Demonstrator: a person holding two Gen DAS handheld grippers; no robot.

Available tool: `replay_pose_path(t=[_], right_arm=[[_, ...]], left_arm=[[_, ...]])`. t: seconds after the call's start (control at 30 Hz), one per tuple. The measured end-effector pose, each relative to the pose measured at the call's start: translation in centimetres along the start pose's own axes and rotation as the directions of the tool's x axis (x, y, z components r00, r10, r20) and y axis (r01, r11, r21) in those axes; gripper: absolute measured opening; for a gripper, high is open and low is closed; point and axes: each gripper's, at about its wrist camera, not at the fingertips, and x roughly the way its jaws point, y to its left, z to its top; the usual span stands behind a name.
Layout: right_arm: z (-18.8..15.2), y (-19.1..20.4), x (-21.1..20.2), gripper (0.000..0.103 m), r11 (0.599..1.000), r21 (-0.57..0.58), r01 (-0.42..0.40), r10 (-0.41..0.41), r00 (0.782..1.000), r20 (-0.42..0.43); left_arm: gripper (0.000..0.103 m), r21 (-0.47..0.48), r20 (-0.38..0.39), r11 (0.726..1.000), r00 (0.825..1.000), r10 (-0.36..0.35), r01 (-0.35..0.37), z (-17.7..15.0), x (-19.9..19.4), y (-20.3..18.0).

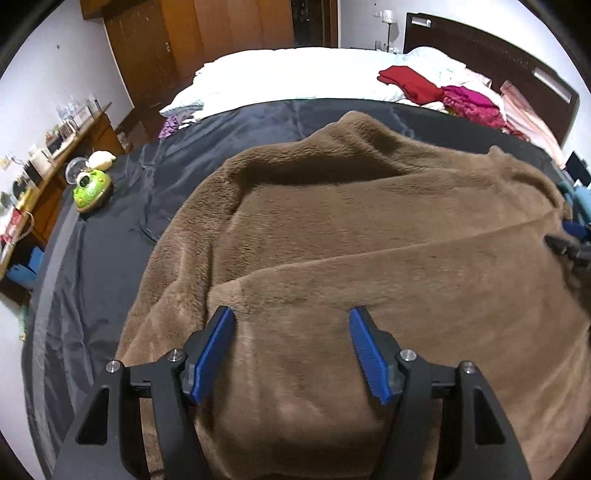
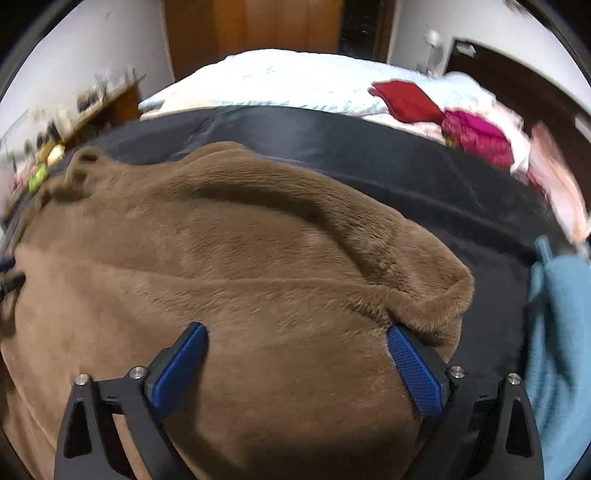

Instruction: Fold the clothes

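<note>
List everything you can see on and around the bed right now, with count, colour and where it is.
Fleece garment: one, brown, spread on the dark sheet below both grippers.
Sheet: one, dark grey, covering the near part of the bed.
Duvet: one, white, across the far part of the bed.
Red cloth: one, on the duvet near the headboard.
Magenta cloth: one, beside the red cloth.
Teal cloth: one, at the right edge of the sheet.
Toy: one, green, on the sheet's left edge.
Headboard: one, dark brown, far right.
Wardrobe: wooden, far wall.
Side table: wooden, cluttered, left.
Left gripper: black with blue pads, open over the fleece.
Right gripper: same, open over the fleece.
</note>
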Motion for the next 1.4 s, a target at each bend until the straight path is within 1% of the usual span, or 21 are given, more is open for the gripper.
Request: replay_pose_path(t=[0.03, 0.1, 0.17, 0.3, 0.4, 0.47, 0.53, 0.57, 0.67, 0.73, 0.9, 1.03, 1.17, 1.27, 1.4], right_arm=[[0.0, -0.1, 0.0, 0.099, 1.0, 0.001, 0.008, -0.008, 1.0, 0.003], [-0.1, -0.3, 0.0, 0.101, 1.0, 0.003, 0.023, -0.023, 1.0, 0.009], [-0.2, -0.6, 0.0, 0.101, 0.999, 0.005, 0.038, -0.038, 0.999, 0.016], [-0.3, -0.4, -0.4, 0.101, 0.999, 0.0, 0.053, -0.053, 0.998, 0.018], [-0.8, 0.5, -2.0, 0.101, 0.998, 0.008, 0.065, -0.066, 0.997, 0.029], [-1.7, 1.5, -4.7, 0.101, 1.0, -0.002, 0.027, -0.026, 0.997, 0.077], [-2.8, 3.0, -7.0, 0.102, 0.999, -0.029, -0.016, 0.019, 0.994, 0.108], [-3.4, 3.9, -8.0, 0.102, 0.998, -0.044, -0.034, 0.039, 0.993, 0.114], [-5.5, 5.9, -9.0, 0.102, 0.994, -0.084, -0.066, 0.074, 0.993, 0.091], [-6.8, 6.6, -8.7, 0.102, 0.993, -0.092, -0.074, 0.08, 0.995, 0.065], [-8.9, 5.9, -5.7, 0.102, 0.997, -0.059, -0.044, 0.044, 0.999, 0.0], [-9.8, 5.5, -5.5, 0.102, 0.997, -0.058, -0.042, 0.044, 0.998, 0.035], [-10.2, 5.8, -5.7, 0.102, 0.997, -0.069, -0.03, 0.035, 0.997, 0.075], [-10.3, 6.0, -5.7, 0.102, 0.997, -0.075, -0.022, 0.029, 0.995, 0.093], [-10.2, 5.9, -5.6, 0.102, 0.997, -0.077, -0.024, 0.031, 0.995, 0.095]], left_arm=[[0.084, -0.015, -0.005, 1.0, 1.0, -0.004, 0.004, 0.0, 0.3, 0.4], [0.087, -0.047, -0.013, 0.999, 1.0, -0.021, 0.02, -0.1, 0.8, 1.2], [0.087, -0.069, -0.016, 0.996, 0.999, -0.049, 0.047, -0.2, 1.0, 1.8], [0.087, -0.046, -0.019, 0.999, 1.0, -0.008, 0.007, -0.3, 0.6, 1.1], [0.087, -0.057, -0.015, 0.998, 1.0, -0.013, 0.012, -0.7, -0.7, 1.2], [0.087, -0.046, 0.002, 0.999, 1.0, -0.022, 0.022, -1.1, -1.8, 0.9], [0.087, -0.029, 0.024, 0.999, 0.999, -0.031, 0.032, -1.6, -3.1, 0.7], [0.087, -0.021, 0.034, 0.999, 0.999, -0.036, 0.036, -1.9, -3.7, 0.5], [0.088, 0.011, 0.036, 0.998, 0.997, -0.067, 0.067, -2.7, -4.6, -0.5], [0.088, 0.03, 0.025, 0.996, 0.996, -0.081, 0.08, -3.4, -4.6, -1.3], [0.088, 0.043, 0.01, 0.998, 0.999, -0.045, 0.044, -4.5, -3.3, -2.0], [0.093, 0.034, 0.01, 0.999, 0.999, -0.035, 0.035, -4.8, -2.5, -1.8], [0.093, -0.031, -0.01, 0.998, 0.998, -0.058, 0.057, -4.9, -2.5, -0.7], [0.093, -0.09, 0.0, 0.992, 0.996, -0.089, 0.089, -5.5, -3.8, 0.3], [0.093, -0.14, 0.056, 0.984, 0.993, -0.105, 0.112, -7.0, -7.0, 2.1]])
